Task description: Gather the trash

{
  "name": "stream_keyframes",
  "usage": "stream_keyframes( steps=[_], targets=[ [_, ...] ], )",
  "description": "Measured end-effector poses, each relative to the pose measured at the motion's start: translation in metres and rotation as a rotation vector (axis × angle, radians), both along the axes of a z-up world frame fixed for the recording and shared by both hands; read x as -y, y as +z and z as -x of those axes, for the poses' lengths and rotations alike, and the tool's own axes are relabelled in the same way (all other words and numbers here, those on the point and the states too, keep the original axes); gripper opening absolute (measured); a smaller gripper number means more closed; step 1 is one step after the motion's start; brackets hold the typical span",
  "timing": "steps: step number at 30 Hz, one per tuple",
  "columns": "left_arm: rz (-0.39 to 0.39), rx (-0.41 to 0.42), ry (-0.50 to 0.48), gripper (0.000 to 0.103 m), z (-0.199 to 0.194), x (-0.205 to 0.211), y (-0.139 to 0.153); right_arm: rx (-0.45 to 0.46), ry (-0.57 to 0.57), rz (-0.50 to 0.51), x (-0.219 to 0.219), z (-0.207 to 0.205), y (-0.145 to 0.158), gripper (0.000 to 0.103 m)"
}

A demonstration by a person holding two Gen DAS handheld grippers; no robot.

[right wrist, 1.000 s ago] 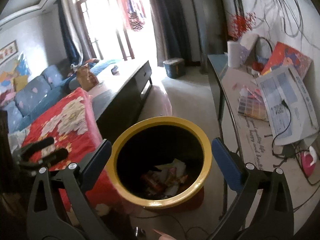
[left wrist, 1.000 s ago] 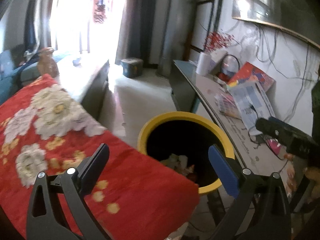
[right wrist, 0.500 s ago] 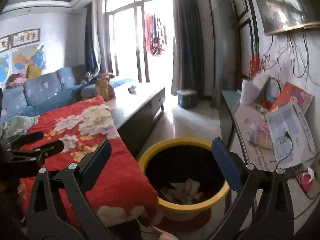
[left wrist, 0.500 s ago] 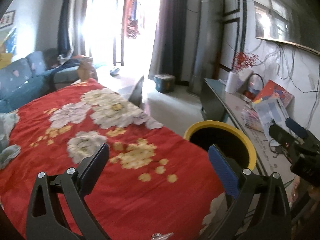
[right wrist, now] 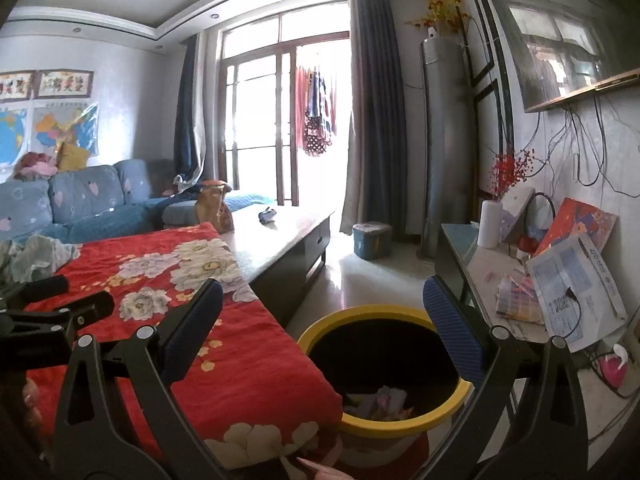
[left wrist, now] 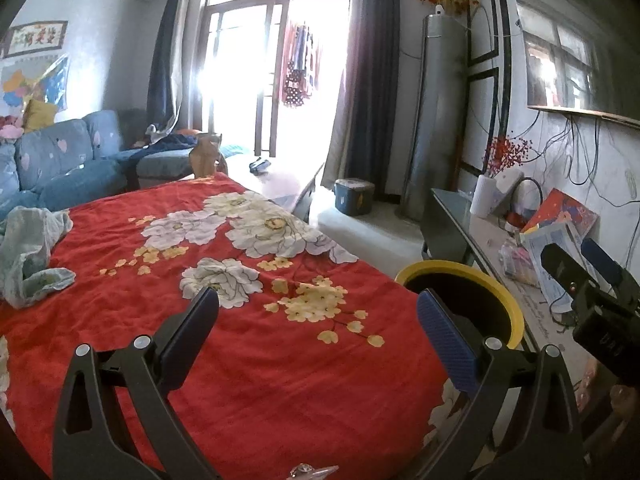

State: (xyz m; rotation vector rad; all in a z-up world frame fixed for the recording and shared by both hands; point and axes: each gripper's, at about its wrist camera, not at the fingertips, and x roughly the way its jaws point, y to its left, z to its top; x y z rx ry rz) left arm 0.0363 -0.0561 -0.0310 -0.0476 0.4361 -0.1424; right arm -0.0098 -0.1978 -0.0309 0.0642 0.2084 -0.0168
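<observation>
Yellow-rimmed bin (right wrist: 384, 364) stands upright, mouth upward, trash (right wrist: 380, 400) inside; both our hand-held grippers (left wrist: 318, 322) (right wrist: 324, 322) gape wide, empty.

Pretty clearly somebody's living room at home: blue sofa (right wrist: 80, 196) with heart-print covers, wall maps (right wrist: 48, 128), a long dark coffee table (right wrist: 288, 232), laundry (right wrist: 316, 120) hanging out past the balcony doors, a tall standing air conditioner (right wrist: 444, 148), and a cluttered side tabletop (right wrist: 484, 264).
</observation>
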Motion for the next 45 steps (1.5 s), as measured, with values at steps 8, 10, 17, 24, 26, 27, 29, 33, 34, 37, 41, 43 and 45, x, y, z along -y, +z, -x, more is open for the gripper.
stream_keyframes(
  steps=[8,10,17,24,26,27,29,33,34,37,41,43,45],
  targets=[
    [0.008,0.008,-0.006,0.097,0.0019,0.0008,0.0027,-0.009,0.0,-0.003,-0.002,0.0,-0.0005,0.092],
    [0.004,0.013,-0.007,0.097,0.0029,0.0012,0.0034,-0.007,-0.001,-0.004,-0.002,0.0001,-0.0007,0.092],
    [0.004,0.014,-0.007,0.097,0.0047,0.0022,0.0037,-0.008,-0.005,-0.006,-0.0019,-0.0002,-0.0017,0.092],
    [0.003,0.013,-0.006,0.097,0.0044,0.002,0.0034,-0.008,-0.006,-0.007,-0.0013,-0.0005,-0.0018,0.092],
    [0.003,0.013,-0.007,0.097,0.0044,0.0021,0.0034,-0.009,-0.006,-0.007,-0.0012,-0.0005,-0.0019,0.092],
    [0.002,0.012,-0.007,0.097,0.0044,0.0027,0.0033,-0.01,-0.006,-0.007,-0.0011,-0.0006,-0.0019,0.092],
    [0.003,0.011,-0.008,0.097,0.0045,0.0028,0.0034,-0.012,-0.008,-0.009,-0.0011,-0.0005,-0.0026,0.092],
    [0.003,0.012,-0.008,0.097,0.0047,0.0031,0.0035,-0.011,-0.007,-0.008,-0.0009,-0.0007,-0.0025,0.092],
    [0.003,0.012,-0.008,0.097,0.0046,0.0032,0.0036,-0.011,-0.007,-0.009,-0.0008,-0.0008,-0.0025,0.092],
    [0.002,0.012,-0.008,0.097,0.0053,0.0036,0.0037,-0.012,-0.006,-0.009,-0.0007,-0.0008,-0.0025,0.092],
    [0.003,0.01,-0.011,0.097,0.0056,0.0052,0.0034,-0.016,-0.007,-0.009,-0.0005,-0.0009,-0.0027,0.092],
    [0.004,0.01,-0.012,0.097,0.0057,0.0053,0.0036,-0.02,-0.006,-0.01,0.0014,-0.0013,-0.0042,0.092],
    [0.005,0.01,-0.013,0.097,0.0061,0.006,0.0032,-0.024,-0.004,-0.007,0.0017,-0.001,-0.0045,0.092]
  ],
)
